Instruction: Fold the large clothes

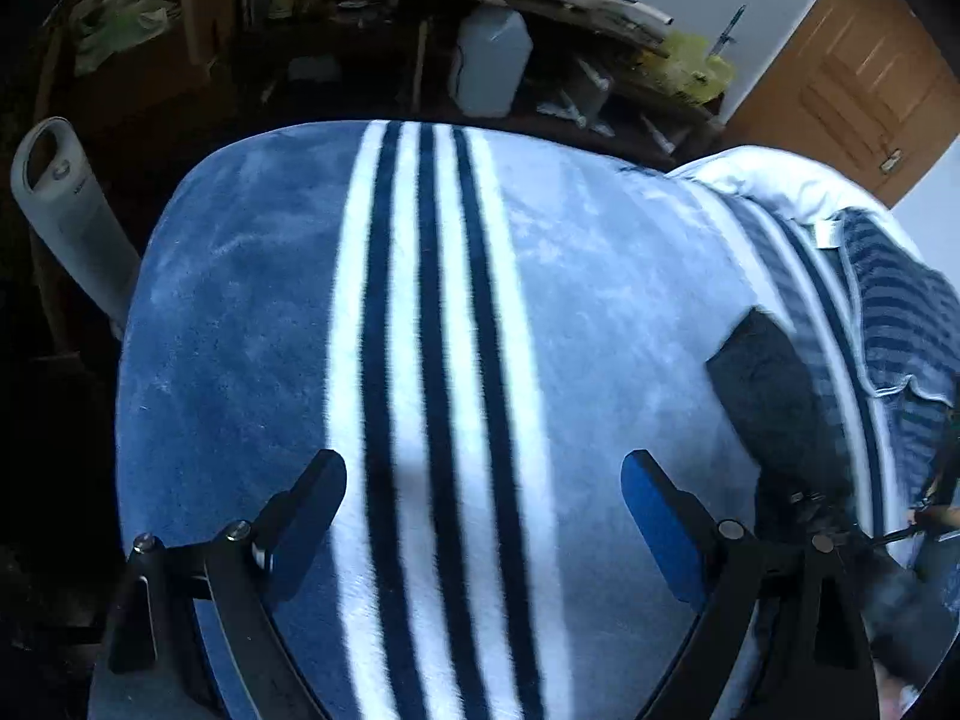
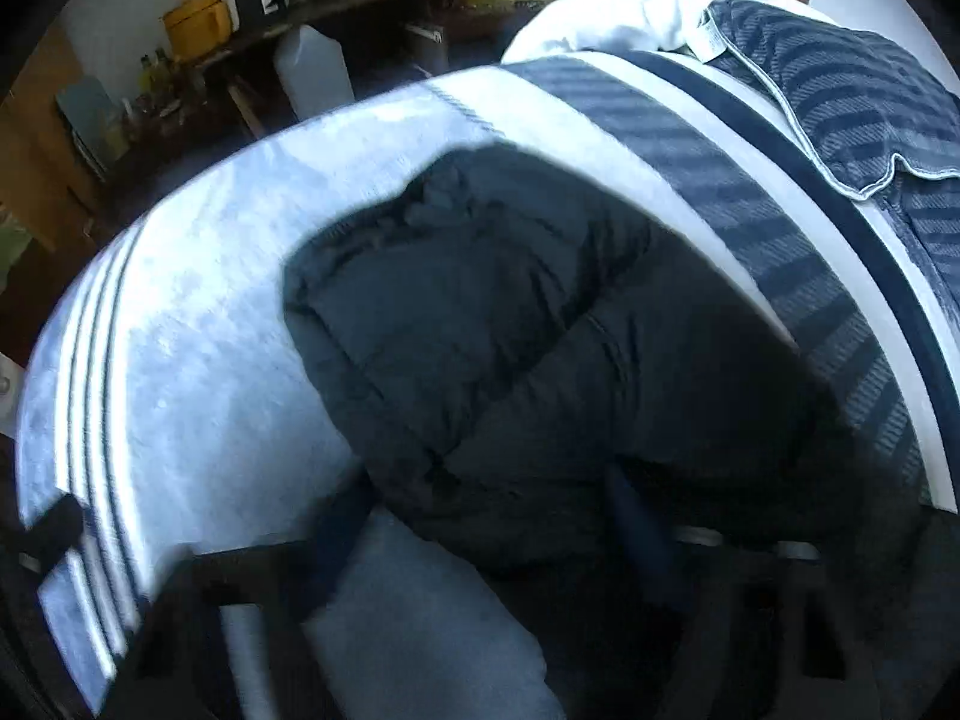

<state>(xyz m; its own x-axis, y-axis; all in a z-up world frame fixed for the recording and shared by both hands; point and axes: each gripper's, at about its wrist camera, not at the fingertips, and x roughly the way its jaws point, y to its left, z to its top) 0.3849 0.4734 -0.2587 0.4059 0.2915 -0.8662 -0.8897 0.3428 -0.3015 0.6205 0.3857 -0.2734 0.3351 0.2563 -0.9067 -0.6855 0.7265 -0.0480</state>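
Note:
A dark padded garment [image 2: 540, 330] lies bunched on a blue blanket with white and navy stripes [image 1: 420, 300]. In the left wrist view only its edge [image 1: 762, 384] shows at the right. My left gripper [image 1: 483, 492] is open and empty, hovering over the blanket's stripes, apart from the garment. My right gripper [image 2: 486, 516] is at the garment's near edge. Its fingers [image 2: 636, 528] stand apart and the dark fabric lies over and between them. The view is blurred, so I cannot tell whether it grips the cloth.
A striped blue quilt [image 2: 852, 96] and a white pillow [image 2: 612, 12] lie at the bed's right side. A cluttered dark shelf with a plastic jug [image 1: 492, 60] stands behind the bed. A white tower fan [image 1: 66, 210] stands at the left. A wooden door [image 1: 852, 72] is at the back right.

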